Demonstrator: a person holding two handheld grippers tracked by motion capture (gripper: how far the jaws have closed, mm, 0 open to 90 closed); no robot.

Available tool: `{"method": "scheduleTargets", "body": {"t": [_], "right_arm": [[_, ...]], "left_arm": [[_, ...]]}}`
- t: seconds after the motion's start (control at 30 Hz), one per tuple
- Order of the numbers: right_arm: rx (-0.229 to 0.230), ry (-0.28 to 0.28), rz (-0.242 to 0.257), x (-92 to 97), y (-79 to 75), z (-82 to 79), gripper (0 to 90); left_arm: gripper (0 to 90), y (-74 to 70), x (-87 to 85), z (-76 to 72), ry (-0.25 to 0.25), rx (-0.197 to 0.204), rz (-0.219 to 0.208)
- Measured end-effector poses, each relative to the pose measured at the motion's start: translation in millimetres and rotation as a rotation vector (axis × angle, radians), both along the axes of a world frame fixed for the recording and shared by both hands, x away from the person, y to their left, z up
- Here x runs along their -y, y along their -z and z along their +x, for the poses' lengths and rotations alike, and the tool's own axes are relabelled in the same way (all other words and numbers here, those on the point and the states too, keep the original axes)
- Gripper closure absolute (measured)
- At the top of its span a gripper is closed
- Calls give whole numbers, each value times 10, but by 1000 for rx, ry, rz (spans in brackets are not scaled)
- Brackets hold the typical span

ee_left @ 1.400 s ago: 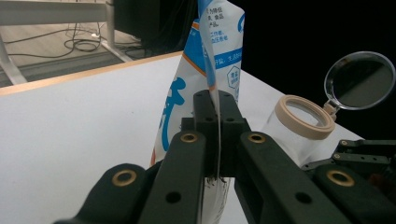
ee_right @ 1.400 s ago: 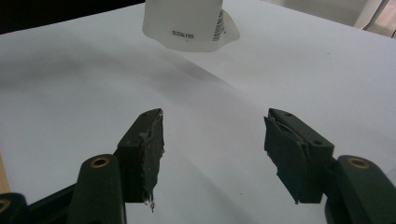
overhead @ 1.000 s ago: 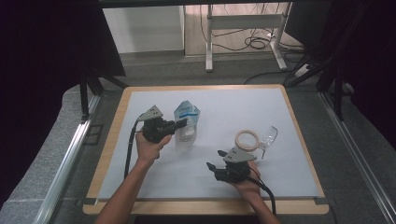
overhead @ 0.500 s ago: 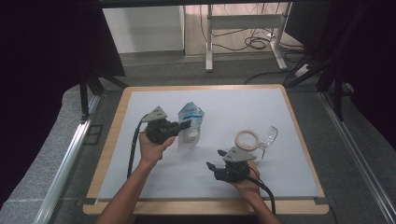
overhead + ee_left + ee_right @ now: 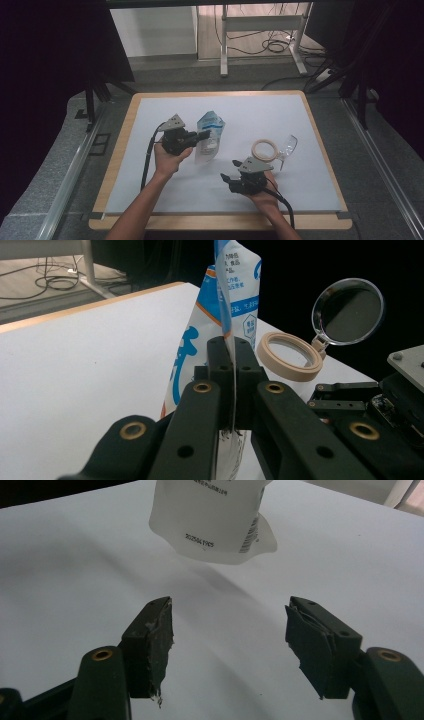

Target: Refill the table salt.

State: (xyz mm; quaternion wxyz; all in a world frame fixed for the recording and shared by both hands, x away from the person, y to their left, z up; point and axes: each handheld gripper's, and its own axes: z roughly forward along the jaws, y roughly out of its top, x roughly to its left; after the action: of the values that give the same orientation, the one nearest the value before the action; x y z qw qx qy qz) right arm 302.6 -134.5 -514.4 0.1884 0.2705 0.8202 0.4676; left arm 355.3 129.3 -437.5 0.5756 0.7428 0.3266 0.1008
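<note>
The left gripper (image 5: 202,135) has its jaws clamped on the thin side seam of the pouch (image 5: 208,138), a white and blue plastic bag with printing on it. In the left gripper view the seam runs straight up between the two black pads (image 5: 220,365), pinched flat. The pouch is near the middle of the table (image 5: 150,195), a little toward the far edge, and the right gripper view shows its bottom (image 5: 212,530) held clear of the white surface, with a shadow beneath it. So the pick-up looks done: the bag is gripped and raised.

The right gripper (image 5: 226,177) sits toward the near edge, well apart from the pouch. Its jaws stand partly open with nothing between them, and in its own view they point across the bare table at the underside of the bag. It has no part in the hold yet.

Just beside the right hand (image 5: 262,197) lie a beige ring (image 5: 265,149) and a clear round lens (image 5: 288,145), untouched on the right half of the table.

What is left, by my reading, is whatever the second gripper must do to the bag: take its lower end, steady it, or help open it.
</note>
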Motion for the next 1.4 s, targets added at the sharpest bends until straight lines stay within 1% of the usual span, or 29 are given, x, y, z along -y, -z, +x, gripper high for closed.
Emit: {"method": "scheduleTargets", "body": {"t": [0.3,0.37,0.53,0.67,0.93,1.0,1.17,1.33,1.4], "right_arm": [[0,22,-6,4,30,39,335],[-2,28,-9,-9,34,39,328],[12,43,-26,-44,44,44,309],[18,55,-37,-80,66,53,292],[72,78,-78,-172,95,40,261],[76,77,-76,-187,97,40,260],[96,81,-87,-196,93,53,261],[127,62,-95,-206,94,59,261],[129,58,-98,-209,95,55,262]], "left_arm": [[900,-58,69,-45,24,6,-16],[900,-74,82,-66,28,7,-20],[900,-111,120,-130,46,10,-30],[900,-150,155,-199,63,19,-30],[900,-189,249,-282,103,12,-44],[900,-195,276,-292,109,13,-42],[900,-197,334,-294,124,11,-37],[900,-191,379,-271,140,-3,-45],[900,-188,404,-262,141,-7,-46]]}}
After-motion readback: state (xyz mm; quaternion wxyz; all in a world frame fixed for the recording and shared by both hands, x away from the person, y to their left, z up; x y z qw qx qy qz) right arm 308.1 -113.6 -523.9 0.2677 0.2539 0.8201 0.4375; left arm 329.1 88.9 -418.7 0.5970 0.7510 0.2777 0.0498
